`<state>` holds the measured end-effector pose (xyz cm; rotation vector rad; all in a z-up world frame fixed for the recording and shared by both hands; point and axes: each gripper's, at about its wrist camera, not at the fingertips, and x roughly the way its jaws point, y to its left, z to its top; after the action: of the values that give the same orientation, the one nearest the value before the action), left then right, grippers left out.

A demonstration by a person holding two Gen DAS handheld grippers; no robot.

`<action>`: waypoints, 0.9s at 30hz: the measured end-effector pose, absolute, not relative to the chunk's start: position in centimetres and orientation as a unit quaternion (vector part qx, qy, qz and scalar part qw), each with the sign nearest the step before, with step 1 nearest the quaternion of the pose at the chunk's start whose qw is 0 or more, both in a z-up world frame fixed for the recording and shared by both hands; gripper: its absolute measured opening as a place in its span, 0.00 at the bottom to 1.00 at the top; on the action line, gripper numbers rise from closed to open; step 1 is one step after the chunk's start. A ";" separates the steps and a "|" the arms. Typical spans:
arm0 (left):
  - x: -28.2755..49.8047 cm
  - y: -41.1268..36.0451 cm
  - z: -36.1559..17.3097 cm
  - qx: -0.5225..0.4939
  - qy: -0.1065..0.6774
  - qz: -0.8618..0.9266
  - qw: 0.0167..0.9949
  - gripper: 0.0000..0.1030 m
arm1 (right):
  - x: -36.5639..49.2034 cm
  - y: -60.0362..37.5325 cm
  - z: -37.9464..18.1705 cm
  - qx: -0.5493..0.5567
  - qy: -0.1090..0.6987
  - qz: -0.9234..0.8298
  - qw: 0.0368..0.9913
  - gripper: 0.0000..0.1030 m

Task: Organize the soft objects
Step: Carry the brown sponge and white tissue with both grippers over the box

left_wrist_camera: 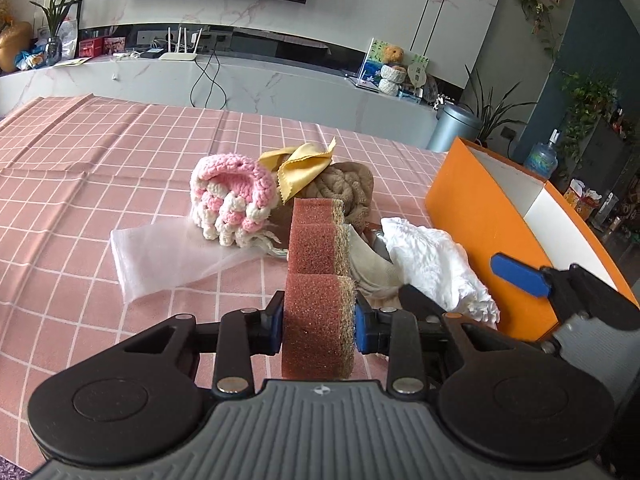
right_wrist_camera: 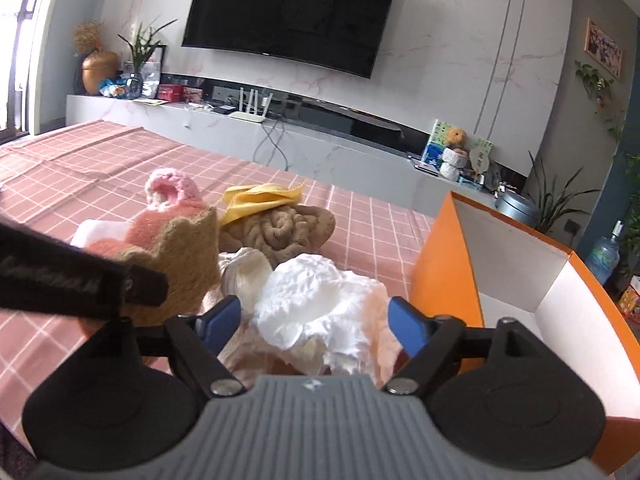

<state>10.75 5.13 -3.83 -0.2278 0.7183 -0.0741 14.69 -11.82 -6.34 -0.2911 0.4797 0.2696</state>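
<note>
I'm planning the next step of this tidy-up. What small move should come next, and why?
Probably carry the sponge rightward over the orange box and release it. The left gripper is already shut on it, and the box stands open beside the pile. The right gripper is open around the white cloth, not gripping it.

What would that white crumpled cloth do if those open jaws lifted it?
The white cloth lies in loose, bunched folds, so it would probably sag and drape rather than hold its shape. It looks thin and puffy, likely light. The right gripper might catch only one fold, leaving the rest dangling toward the orange box.
</note>
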 end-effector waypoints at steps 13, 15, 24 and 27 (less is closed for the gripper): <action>10.6 5.6 -4.2 -0.123 0.353 -0.039 0.927 0.35 | 15.3 -10.5 -8.1 -0.249 0.244 0.101 0.932 0.27; 10.4 5.8 -4.1 -0.127 0.352 -0.038 0.927 0.35 | 15.2 -10.6 -8.4 -0.248 0.249 0.102 0.931 0.18; 8.8 6.1 -2.3 -0.123 0.324 -0.035 0.937 0.35 | 13.9 -11.7 -6.8 -0.234 0.220 0.099 0.942 0.03; 8.4 6.1 -1.4 -0.120 0.313 -0.037 0.941 0.35 | 13.4 -12.4 -5.4 -0.220 0.206 0.103 0.948 0.03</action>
<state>8.40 6.07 -1.43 -0.2457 0.6379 -0.0753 13.37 -12.37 -5.42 -0.4479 0.4195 0.2106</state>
